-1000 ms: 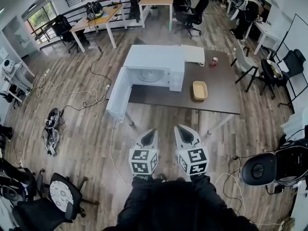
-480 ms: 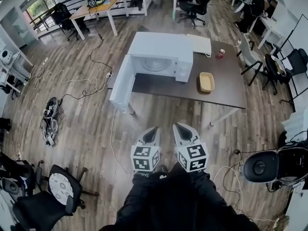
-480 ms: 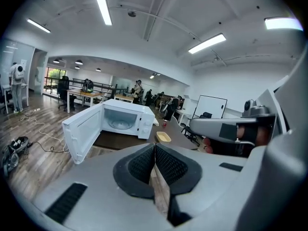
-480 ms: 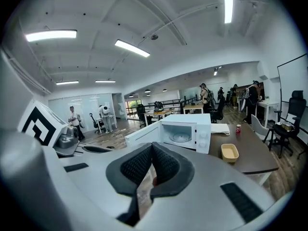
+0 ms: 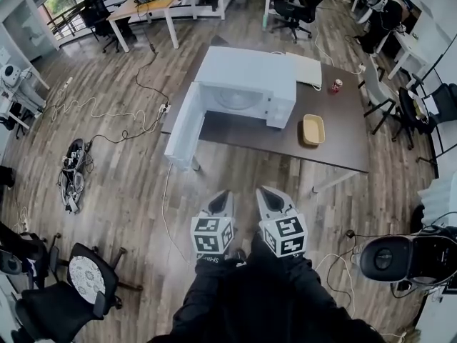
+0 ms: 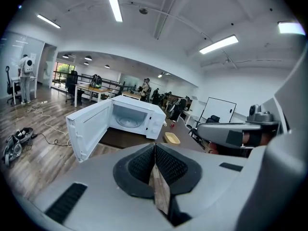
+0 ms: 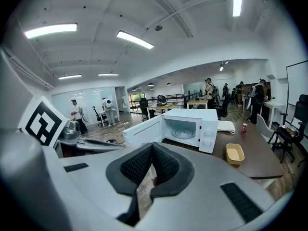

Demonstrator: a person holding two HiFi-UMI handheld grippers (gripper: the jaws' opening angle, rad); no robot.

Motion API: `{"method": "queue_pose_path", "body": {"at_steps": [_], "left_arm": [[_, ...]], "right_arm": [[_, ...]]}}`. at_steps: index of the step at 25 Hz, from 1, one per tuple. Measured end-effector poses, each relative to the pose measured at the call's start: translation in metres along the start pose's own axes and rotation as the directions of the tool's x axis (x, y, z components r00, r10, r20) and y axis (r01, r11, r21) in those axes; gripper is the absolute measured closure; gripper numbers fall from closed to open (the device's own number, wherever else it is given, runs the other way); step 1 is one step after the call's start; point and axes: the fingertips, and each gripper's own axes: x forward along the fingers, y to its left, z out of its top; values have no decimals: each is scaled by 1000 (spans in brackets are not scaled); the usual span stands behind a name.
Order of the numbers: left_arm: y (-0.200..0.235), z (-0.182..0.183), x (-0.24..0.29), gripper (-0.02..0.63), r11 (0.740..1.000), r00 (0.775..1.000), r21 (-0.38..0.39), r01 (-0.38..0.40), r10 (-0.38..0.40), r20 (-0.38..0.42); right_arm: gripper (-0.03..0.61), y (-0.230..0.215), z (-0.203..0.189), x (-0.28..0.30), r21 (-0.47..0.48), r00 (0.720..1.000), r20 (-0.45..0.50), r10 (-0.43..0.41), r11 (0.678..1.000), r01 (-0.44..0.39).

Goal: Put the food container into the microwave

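A: Where is the food container [image 5: 313, 129]?
B: On the table [image 5: 239, 131], just right of the open microwave [image 5: 246, 77]. Your left gripper [image 5: 221, 197] and right gripper [image 5: 265, 194] have jaws together, empty, well apart from it.

cavity: microwave [image 5: 246, 84] open toward the near side | door [image 5: 184, 127]: swung out left past the table [image 5: 343, 152] edge, barring the left approach | right of microwave: bare tabletop around container [image 5: 313, 129] | floor to table: open, cable [image 5: 165, 199] across it | near flanks: left chair [image 5: 78, 284], right chair [image 5: 389, 257]
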Motion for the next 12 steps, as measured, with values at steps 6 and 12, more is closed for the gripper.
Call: {"method": "queue_pose_path", "body": {"at_steps": [6, 12], "left_arm": [[3, 23, 61, 580, 1000, 1000, 12, -4, 4, -15], [-16, 62, 145, 580, 999, 1000, 44, 23, -23, -17]], "right_arm": [[555, -54, 10, 41, 7, 1000, -9, -5, 1000, 5], [555, -130, 31, 77, 5, 1000, -16, -21, 1000, 21]]}}
